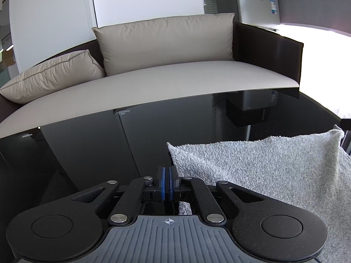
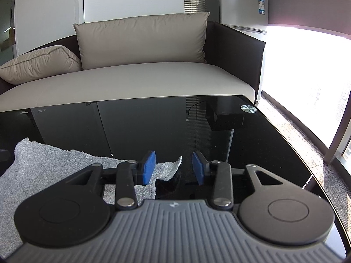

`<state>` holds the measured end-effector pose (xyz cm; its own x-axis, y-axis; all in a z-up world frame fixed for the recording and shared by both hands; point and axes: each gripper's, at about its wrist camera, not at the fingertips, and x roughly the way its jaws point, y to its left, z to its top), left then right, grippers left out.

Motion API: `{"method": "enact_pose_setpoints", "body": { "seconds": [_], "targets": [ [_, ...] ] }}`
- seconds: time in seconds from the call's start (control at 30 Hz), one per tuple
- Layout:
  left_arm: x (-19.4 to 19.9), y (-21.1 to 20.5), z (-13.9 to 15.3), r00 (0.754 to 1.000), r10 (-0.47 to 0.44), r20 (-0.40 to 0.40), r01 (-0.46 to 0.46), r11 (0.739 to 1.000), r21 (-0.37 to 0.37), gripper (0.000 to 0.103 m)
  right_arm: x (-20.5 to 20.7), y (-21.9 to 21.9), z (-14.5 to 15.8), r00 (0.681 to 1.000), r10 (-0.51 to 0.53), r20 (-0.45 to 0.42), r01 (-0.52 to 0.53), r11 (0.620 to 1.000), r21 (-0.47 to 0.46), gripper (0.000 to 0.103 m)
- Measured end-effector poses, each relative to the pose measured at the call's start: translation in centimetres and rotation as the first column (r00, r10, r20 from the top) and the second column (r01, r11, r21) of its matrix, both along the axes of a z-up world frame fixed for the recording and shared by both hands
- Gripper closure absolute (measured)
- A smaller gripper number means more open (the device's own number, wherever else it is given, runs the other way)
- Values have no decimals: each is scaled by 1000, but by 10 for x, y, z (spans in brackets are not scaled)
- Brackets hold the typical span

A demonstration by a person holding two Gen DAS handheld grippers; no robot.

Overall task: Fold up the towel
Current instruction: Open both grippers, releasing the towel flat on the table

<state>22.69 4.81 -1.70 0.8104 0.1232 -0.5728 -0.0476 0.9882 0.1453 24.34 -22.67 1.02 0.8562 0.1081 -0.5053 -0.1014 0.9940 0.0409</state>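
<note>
Towel [image 1: 274, 171], grey and fluffy, lies on the glossy black table [image 1: 98, 153], spread across the near part of the top toward the table's right edge in the left wrist view, with one corner [image 1: 170, 145] pointing toward the far edge. The left hand-held gripper [image 1: 167, 183] has its blue pads pressed together just beside the towel's left border; a bit of grey cloth shows beneath the fingers, but whether any is pinched between the pads I cannot tell. The right hand-held gripper [image 2: 174, 167] has its jaws spread, with a pointed towel corner [image 2: 173, 166] lying between them and neither blue pad [image 2: 149, 167] pressing on it. In the right wrist view a small round metal disc [image 2: 248, 108] sits at the table's far right corner, well apart from the cloth. The stretch of black top between the towel and the far edge is bare and mirrors the room. Beyond the far edge stands a sofa [image 1: 153, 83] with beige cushions [image 1: 164, 41], and behind its right arm a silver fridge [image 1: 258, 6].
</note>
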Motion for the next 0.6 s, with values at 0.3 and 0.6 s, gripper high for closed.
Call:
{"method": "enact_pose_setpoints", "body": {
  "seconds": [0.3,0.6],
  "targets": [
    [-3,-6,-6,999,-17,-34,17,1000,21,99,-23,17,-1,996,64,-61,-70,993,-98,63],
    [-10,-7,-9,999,-10,-38,12,999,45,99,-28,27,-13,991,71,-112,-92,976,-198,63]
  ]
}}
